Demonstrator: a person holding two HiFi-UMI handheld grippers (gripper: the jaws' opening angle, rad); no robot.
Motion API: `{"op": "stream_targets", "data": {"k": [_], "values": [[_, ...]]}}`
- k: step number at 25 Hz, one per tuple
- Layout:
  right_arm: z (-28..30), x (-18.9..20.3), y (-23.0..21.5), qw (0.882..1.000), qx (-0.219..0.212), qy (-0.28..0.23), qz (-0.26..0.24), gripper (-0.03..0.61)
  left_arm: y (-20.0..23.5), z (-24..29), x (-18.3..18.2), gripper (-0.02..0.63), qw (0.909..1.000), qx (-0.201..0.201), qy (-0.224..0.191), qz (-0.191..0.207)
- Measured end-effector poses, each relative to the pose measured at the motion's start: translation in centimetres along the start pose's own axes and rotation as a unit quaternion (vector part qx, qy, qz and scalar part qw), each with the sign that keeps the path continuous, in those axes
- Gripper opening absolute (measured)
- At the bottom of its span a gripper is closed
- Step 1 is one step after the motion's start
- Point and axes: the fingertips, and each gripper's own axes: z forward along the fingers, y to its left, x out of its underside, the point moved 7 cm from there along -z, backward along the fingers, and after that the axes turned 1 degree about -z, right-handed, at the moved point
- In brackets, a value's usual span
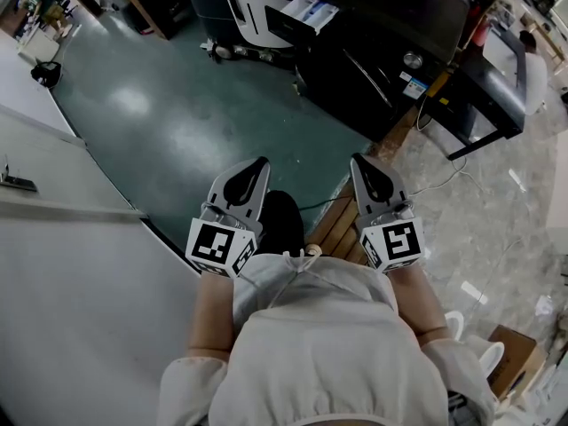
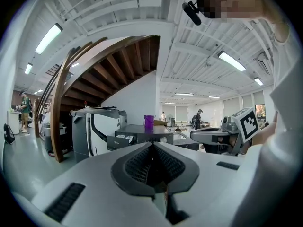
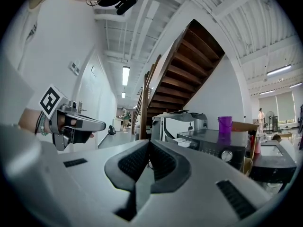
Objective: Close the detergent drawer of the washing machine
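We hold both grippers low against our body. The left gripper (image 1: 251, 174) sits at 9 o'clock of the right gripper (image 1: 366, 171), and the two are apart at about the same height. Each has its jaws clenched flat together with nothing between them; each gripper's own view shows the ribbed pads meeting at the tip.

The detergent drawer (image 1: 306, 11) stands pulled out from the upper front of the black washing machine (image 1: 382, 69), at 12 o'clock from the grippers in the head view and well apart from both across the green floor (image 1: 177, 122). In the left gripper view the drawer (image 2: 119, 140) lies at about 9 o'clock of the jaw tips. In the right gripper view it (image 3: 184, 143) lies at about 3 o'clock. A purple cup (image 3: 224, 123) stands upright on the machine's top.
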Motion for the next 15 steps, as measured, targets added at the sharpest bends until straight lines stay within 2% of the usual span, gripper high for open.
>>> {"op": "stream_targets", "data": {"k": [7,15], "values": [[5.1,0.1,-0.9,1.0,0.026,0.015,0.006,0.005,5.3,3.4,-0.1,0.021,0.9997,0.02,0.009,-0.007],[17.2,-1.3,-1.2,0.995,0.093,0.032,-0.003,0.005,17.7,11.4,-1.7,0.021,0.9959,0.09,0.01,-0.01]]}}
